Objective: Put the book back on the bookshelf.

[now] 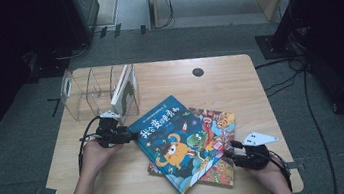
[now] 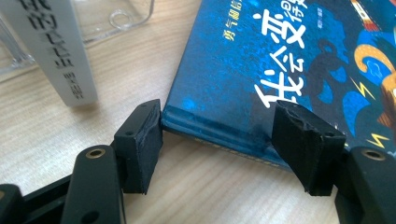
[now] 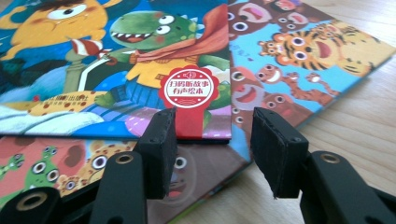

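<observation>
Glossy rectangular blue book (image 1: pixel 173 139), pale woodgrain table (image 1: pixel 239 83)

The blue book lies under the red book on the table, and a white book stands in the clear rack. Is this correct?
Not quite. The high view shows the blue book lying on top of the red book, not under it. The white book does stand in the clear rack.
</observation>
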